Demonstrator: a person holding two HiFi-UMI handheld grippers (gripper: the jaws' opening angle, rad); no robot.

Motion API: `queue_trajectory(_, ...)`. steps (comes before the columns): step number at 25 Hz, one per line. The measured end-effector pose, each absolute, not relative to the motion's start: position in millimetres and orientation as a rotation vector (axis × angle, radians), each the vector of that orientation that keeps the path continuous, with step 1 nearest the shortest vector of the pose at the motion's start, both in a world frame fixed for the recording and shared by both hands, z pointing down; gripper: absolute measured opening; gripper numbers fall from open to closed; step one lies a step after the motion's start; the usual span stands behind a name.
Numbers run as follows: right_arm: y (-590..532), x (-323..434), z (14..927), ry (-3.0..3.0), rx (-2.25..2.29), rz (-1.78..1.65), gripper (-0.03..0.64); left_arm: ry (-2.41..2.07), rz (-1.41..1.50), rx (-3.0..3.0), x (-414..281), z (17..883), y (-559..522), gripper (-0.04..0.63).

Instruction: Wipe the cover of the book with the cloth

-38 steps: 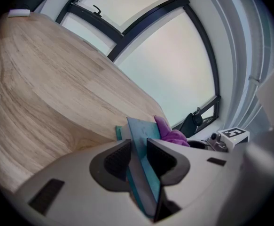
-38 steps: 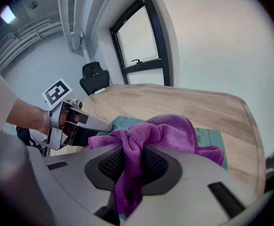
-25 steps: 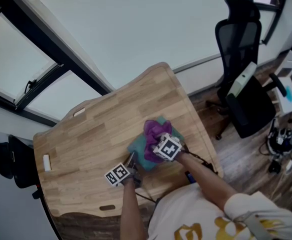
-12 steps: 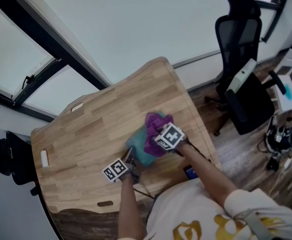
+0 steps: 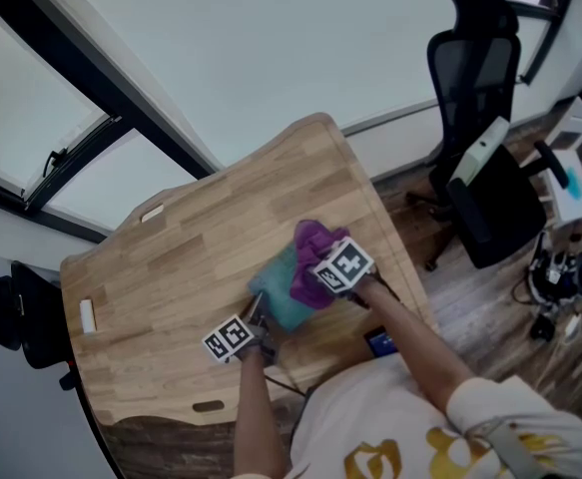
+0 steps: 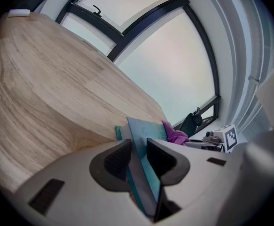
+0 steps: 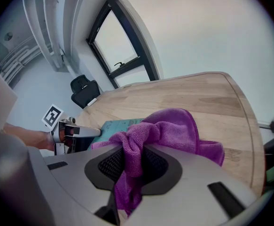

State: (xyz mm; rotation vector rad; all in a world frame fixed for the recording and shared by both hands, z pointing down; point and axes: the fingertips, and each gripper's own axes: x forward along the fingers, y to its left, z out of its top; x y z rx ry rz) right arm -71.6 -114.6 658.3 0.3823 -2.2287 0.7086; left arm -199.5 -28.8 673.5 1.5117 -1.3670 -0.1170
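Toward 5 o'clock on wooden bench [image 5: 171, 257] in head view, near person's edge: teal book [image 5: 276, 302] lying flat, w/ black office chair [image 5: 475, 78] beyond bench at 2 o'clock. L tongs [image 6: 137, 160] clamped on book's 7 o'clock corner, cover edge betw. both pads. R tongs [image 7: 133, 163] pinched tight on purple cloth [image 7: 174, 128], bunched fabric spilling over book's 1 o'clock end, touching cover.
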Motion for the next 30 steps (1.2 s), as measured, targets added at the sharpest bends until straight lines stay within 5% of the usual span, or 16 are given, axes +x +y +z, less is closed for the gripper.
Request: queue_trajectory(30,-106.0,-80.1,660.4,-2.208,0.382,0.683,0.075,-1.378,-0.122,1.5,-199.9,674.0,-28.5,0.108)
